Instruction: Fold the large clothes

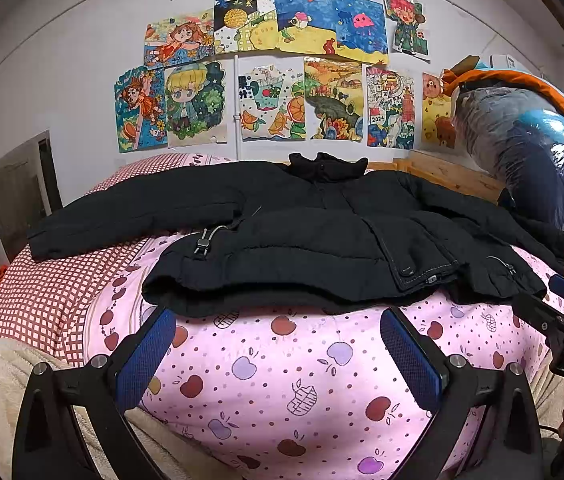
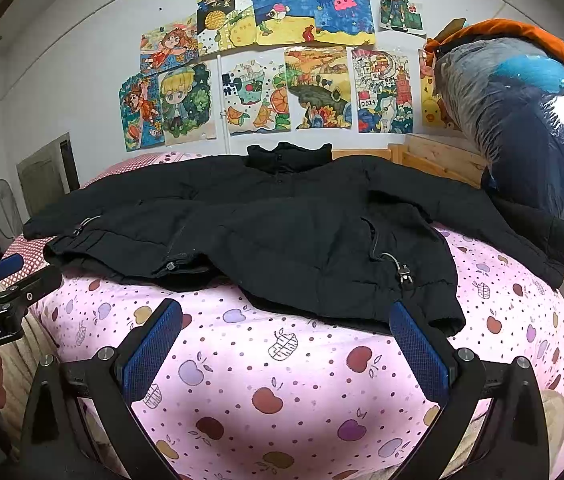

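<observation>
A black padded jacket (image 1: 301, 232) lies spread face up on the pink apple-print bedsheet (image 1: 282, 380), collar toward the wall, both sleeves stretched out sideways. It also shows in the right wrist view (image 2: 282, 240). My left gripper (image 1: 278, 320) is open and empty, hovering just short of the jacket's near hem, left of centre. My right gripper (image 2: 285, 316) is open and empty, just short of the hem near the jacket's right corner. Each gripper appears at the edge of the other's view: the right gripper (image 1: 561, 304) and the left gripper (image 2: 14, 276).
A red checked pillow or cover (image 1: 42, 292) lies at the bed's left. A large plastic-wrapped bundle (image 1: 521, 148) stands at the right by the wooden bed frame (image 1: 449, 176). Children's drawings (image 1: 282, 72) cover the wall. A fan (image 2: 2, 208) stands at far left.
</observation>
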`<control>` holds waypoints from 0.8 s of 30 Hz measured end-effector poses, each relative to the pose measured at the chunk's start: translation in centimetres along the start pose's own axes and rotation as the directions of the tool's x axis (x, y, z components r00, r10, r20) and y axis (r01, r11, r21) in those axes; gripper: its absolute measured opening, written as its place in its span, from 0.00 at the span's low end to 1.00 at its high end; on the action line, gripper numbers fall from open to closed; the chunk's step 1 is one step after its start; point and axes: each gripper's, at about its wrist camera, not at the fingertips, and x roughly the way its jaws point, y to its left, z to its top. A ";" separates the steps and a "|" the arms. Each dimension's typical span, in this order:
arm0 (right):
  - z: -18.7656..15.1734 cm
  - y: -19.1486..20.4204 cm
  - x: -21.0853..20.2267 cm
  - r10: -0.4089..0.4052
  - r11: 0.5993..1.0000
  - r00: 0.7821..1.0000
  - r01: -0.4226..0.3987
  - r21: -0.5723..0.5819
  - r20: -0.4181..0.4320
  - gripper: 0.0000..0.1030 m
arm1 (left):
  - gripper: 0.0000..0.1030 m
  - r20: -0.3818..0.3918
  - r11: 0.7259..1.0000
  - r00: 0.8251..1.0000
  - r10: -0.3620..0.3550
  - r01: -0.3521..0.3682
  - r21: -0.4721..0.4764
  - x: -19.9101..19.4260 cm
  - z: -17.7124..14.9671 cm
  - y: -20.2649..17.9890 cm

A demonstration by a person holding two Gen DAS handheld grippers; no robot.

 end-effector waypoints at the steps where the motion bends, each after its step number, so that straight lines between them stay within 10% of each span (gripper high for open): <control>1: 0.0 0.0 0.0 0.000 1.000 1.000 0.000 0.000 0.001 0.99 | 1.00 0.000 1.000 1.000 0.000 0.000 0.000 -0.1 0.2 0.0; 24: -0.1 0.0 0.0 0.001 1.000 1.000 -0.001 0.003 0.000 0.99 | 1.00 0.004 1.000 1.000 0.003 -0.003 0.004 -0.5 0.5 0.6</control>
